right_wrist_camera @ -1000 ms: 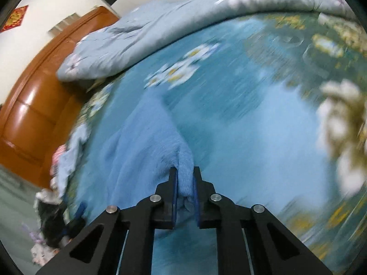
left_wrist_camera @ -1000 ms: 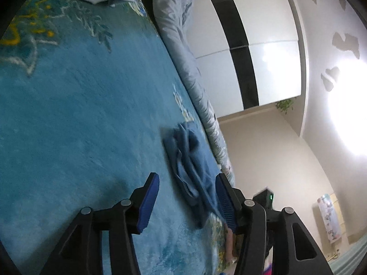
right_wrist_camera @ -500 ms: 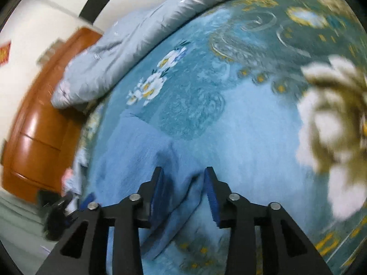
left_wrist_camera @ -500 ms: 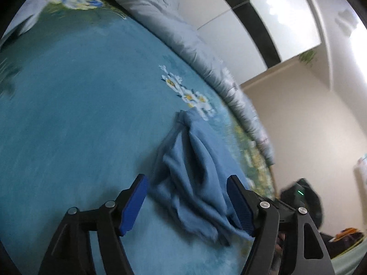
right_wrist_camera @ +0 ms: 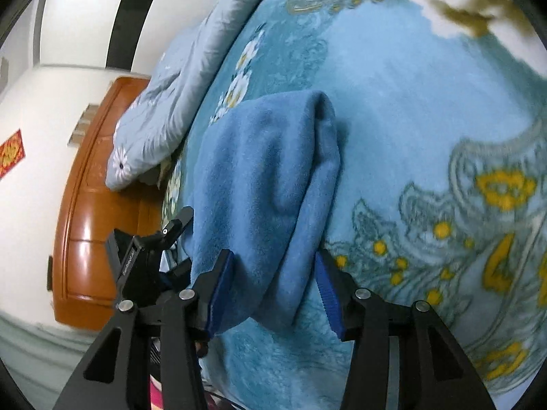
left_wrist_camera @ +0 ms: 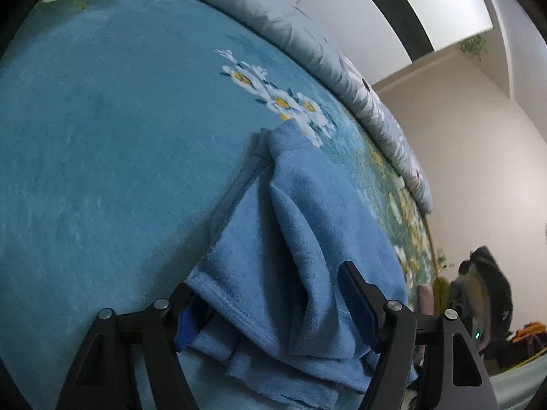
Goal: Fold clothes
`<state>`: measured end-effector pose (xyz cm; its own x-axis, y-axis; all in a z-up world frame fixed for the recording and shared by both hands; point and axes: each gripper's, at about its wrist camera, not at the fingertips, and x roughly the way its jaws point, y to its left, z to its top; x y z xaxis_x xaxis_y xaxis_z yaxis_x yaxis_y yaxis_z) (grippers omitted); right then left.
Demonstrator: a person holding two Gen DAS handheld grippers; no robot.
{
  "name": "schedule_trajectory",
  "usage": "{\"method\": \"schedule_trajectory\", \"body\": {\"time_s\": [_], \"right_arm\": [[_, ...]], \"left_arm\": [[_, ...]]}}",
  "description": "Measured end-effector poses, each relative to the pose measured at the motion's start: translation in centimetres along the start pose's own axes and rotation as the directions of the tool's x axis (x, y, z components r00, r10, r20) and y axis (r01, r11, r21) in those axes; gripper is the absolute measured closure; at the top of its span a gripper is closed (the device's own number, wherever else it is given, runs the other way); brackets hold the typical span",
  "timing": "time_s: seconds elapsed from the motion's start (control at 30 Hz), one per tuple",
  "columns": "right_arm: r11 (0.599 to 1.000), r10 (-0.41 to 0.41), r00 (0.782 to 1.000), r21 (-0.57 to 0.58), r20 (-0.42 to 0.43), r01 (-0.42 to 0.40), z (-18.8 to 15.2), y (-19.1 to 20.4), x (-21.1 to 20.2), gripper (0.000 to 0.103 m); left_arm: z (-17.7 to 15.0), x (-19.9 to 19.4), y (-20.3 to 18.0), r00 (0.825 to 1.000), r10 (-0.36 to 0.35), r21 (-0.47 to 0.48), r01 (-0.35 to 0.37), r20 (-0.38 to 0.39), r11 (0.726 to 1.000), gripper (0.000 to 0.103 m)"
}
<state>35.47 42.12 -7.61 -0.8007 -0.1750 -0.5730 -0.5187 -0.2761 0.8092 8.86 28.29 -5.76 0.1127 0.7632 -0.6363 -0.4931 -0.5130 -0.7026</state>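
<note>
Folding a bunched light-blue fleece garment (left_wrist_camera: 307,239) on a teal plush bedspread with white and yellow flowers (left_wrist_camera: 102,136). Lies straight ahead of both tools, rumpled into long ridges, its stitched hem at the near end.

Left gripper (left_wrist_camera: 270,311): jaws wide and closing, hem and a thick ridge of fleece between the blue pads, pads not yet pressing by the look of it. Right gripper (right_wrist_camera: 273,294): jaws about half apart and opening, rounded end of the garment hanging between the pads, no pinch visible. Nothing gripped by either, then.

Judged best for this step: take one layer of hem only, not the whole ridge; pinch at two corners well apart so the cloth spreads flat when drawn out; lift just clear of the plush to avoid dragging pile and re-bunching. Risk: catching bedspread nap along with the fleece, since both are soft and of near colour.

Beyond the garment, farther from the tools: a rolled pale grey-blue floral quilt (left_wrist_camera: 342,68) along the far edge of the bed. Past that, white wardrobe doors with a black stripe (left_wrist_camera: 386,10) and plain cream wall. Left of the right tool, an orange-brown glossy wooden headboard (right_wrist_camera: 89,222), with a small red and gold wall sticker (right_wrist_camera: 10,153) on the white wall beside it.
</note>
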Motion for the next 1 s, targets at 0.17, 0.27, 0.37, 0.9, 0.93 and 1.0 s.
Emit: {"method": "schedule_trajectory", "body": {"time_s": [0.17, 0.27, 0.37, 0.9, 0.93, 1.0], "right_arm": [[0.999, 0.035, 0.999, 0.022, 0.014, -0.035, -0.7, 0.2, 0.5, 0.054], [0.997, 0.066, 0.998, 0.033, 0.005, -0.066, -0.5, -0.1, 0.4, 0.083], [0.995, 0.092, 0.996, 0.041, 0.006, -0.092, 0.1, -0.7, -0.5, 0.092], [0.996, 0.005, 1.0, -0.094, 0.015, -0.004, 1.3, -2.1, -5.0, 0.09], [0.995, 0.0, 1.0, -0.101, 0.018, 0.001, 1.3, -2.1, -5.2, 0.09], [0.993, -0.015, 0.999, -0.114, 0.033, 0.019, 1.5, -2.2, -5.3, 0.078]], "left_arm": [[-0.2, -0.5, 0.8, 0.999, 0.027, -0.055, -0.026, 0.017, 0.998, 0.067], [-0.8, -1.0, 1.2, 0.999, -0.004, -0.093, 0.007, 0.034, 0.996, 0.079], [-2.3, -2.1, 1.3, 0.999, -0.03, -0.106, 0.034, 0.039, 0.994, 0.083], [-8.6, -5.2, 0.4, 0.991, -0.13, -0.084, 0.131, 0.017, 0.988, 0.07], [-8.4, -5.4, 0.5, 0.991, -0.132, -0.09, 0.134, 0.029, 0.987, 0.047], [-7.8, -5.5, 0.9, 0.988, -0.143, -0.117, 0.148, 0.057, 0.982, 0.022]]}}
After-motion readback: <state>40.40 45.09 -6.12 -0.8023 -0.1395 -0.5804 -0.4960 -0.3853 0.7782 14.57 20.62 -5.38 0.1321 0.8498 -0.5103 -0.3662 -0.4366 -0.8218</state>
